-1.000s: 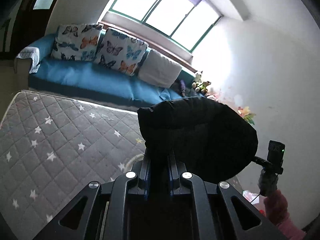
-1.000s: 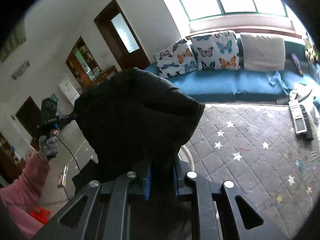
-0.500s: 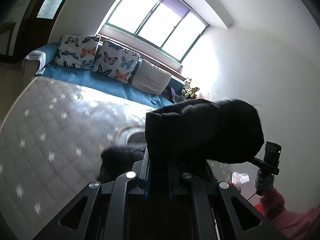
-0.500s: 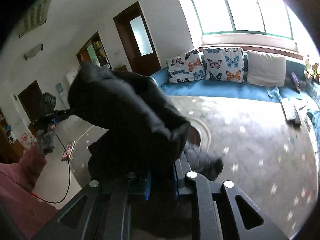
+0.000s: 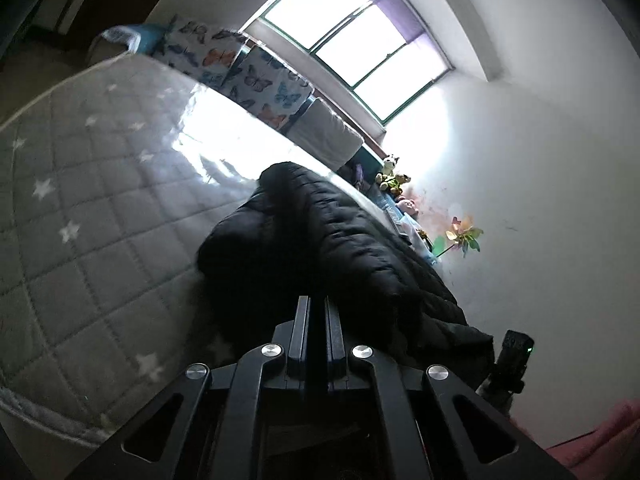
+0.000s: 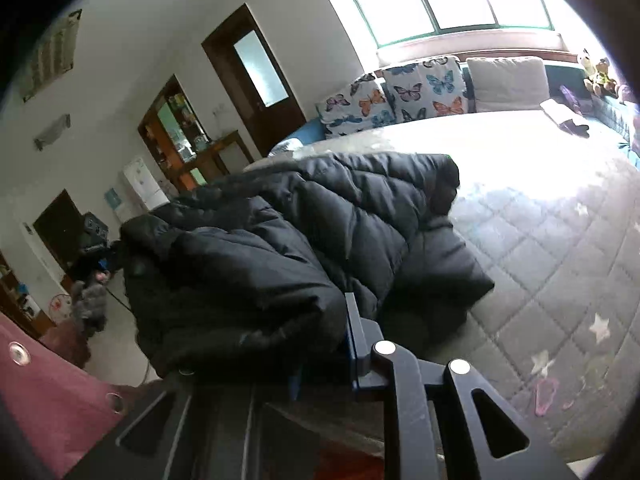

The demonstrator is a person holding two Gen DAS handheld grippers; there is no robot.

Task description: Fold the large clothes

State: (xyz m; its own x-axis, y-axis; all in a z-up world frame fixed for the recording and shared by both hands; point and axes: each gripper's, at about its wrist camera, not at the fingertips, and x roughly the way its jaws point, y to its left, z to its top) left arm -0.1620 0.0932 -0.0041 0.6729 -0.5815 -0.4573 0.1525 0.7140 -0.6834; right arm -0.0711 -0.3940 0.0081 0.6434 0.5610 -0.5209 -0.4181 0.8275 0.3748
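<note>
A black quilted jacket lies in a long bunched heap on the grey star-patterned mattress, along its near edge. My left gripper is closing, its narrow fingers together at the jacket's near edge with what looks like a thin fold pinched between them. In the right wrist view the jacket drapes over my right gripper, which is shut on a thick fold. One finger shows and the other is hidden under the fabric.
A blue sofa with butterfly cushions and a white pillow runs behind the mattress under a bright window. Soft toys and a pinwheel stand by the wall. A pink sleeve is at the lower left.
Both grippers have dropped and swung towards the mattress. The jacket, held up in the air before, now rests spread along the mattress edge.
</note>
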